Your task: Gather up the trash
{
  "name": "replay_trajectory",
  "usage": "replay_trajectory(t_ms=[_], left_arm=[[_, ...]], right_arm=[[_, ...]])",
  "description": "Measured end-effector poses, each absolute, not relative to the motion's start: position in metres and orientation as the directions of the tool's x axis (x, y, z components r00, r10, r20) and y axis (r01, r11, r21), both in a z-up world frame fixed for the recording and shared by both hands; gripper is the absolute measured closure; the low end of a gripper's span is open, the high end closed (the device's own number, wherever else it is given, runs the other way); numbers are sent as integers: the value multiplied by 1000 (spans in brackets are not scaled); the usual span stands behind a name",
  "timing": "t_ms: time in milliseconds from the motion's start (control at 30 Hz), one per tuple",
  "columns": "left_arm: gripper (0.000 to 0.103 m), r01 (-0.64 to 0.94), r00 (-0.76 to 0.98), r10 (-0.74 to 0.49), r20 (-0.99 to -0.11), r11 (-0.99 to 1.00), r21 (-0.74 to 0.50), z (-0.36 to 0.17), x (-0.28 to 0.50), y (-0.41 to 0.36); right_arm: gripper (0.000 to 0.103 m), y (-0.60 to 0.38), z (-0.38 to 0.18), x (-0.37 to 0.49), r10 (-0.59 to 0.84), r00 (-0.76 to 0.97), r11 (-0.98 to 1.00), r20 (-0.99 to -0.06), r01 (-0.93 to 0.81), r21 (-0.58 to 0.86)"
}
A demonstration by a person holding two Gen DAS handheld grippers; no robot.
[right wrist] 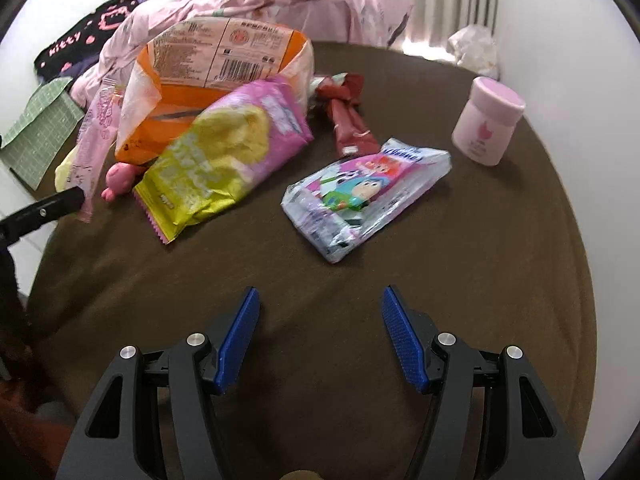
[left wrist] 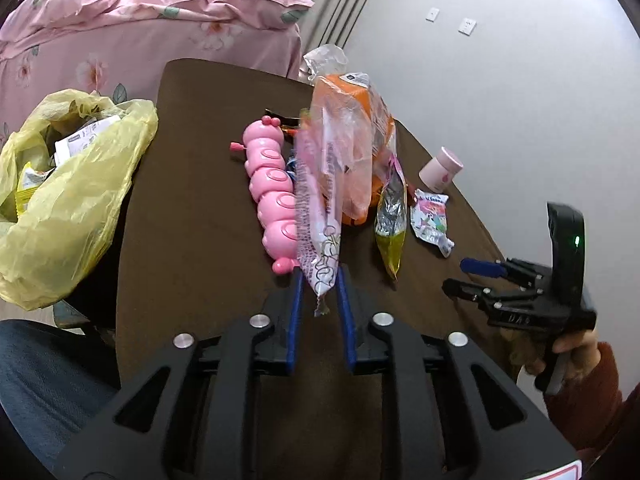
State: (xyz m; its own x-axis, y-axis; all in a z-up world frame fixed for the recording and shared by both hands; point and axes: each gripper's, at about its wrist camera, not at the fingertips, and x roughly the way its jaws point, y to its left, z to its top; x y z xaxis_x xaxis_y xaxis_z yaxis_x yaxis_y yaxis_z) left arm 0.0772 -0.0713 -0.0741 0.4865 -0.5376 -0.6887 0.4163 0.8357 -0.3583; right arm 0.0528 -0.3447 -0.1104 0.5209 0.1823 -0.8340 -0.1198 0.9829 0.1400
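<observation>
My left gripper (left wrist: 319, 280) pinches one long pink wrapper (left wrist: 316, 216) between its two blue pads, holding it upright above the brown table (left wrist: 192, 240). My right gripper (right wrist: 318, 300) is spread wide with nothing between its pads, hovering low over the table's near edge. On the table I count four more pieces of trash: one orange bag (right wrist: 224, 80) standing open, one yellow-and-purple snack packet (right wrist: 224, 152) leaning against it, one cartoon-printed packet (right wrist: 364, 196) lying flat just ahead of my right gripper, and one dark red wrapper (right wrist: 348, 120) behind that. There is also one pink caterpillar toy (left wrist: 272, 188) and one pink jar (right wrist: 486, 122), standing upright, well apart from the wrappers. One yellow trash bag (left wrist: 68, 200) gapes open off the table's left side, already holding some paper scraps.
</observation>
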Motion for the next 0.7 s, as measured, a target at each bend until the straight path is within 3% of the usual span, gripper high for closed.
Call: replay_trajectory(t_ms=[100, 200, 300, 567, 700], left_arm=[[64, 411, 513, -535, -672, 840, -355, -70, 73, -66], [60, 392, 528, -534, -661, 843, -368, -68, 76, -61], [57, 359, 545, -517, -660, 856, -373, -67, 79, -54], [43, 286, 523, -475, -708, 880, -379, -76, 83, -48], [39, 262, 500, -458, -735, 889, -376, -82, 87, -55]], right_arm=[[43, -358, -98, 51, 219, 613, 972, -759, -68, 226], [43, -373, -99, 69, 181, 661, 964, -728, 26, 263], [43, -385, -117, 101, 160, 611, 947, -775, 126, 294], [42, -364, -122, 120, 86, 616, 991, -783, 30, 133], [42, -371, -121, 110, 111, 619, 985, -777, 34, 167]])
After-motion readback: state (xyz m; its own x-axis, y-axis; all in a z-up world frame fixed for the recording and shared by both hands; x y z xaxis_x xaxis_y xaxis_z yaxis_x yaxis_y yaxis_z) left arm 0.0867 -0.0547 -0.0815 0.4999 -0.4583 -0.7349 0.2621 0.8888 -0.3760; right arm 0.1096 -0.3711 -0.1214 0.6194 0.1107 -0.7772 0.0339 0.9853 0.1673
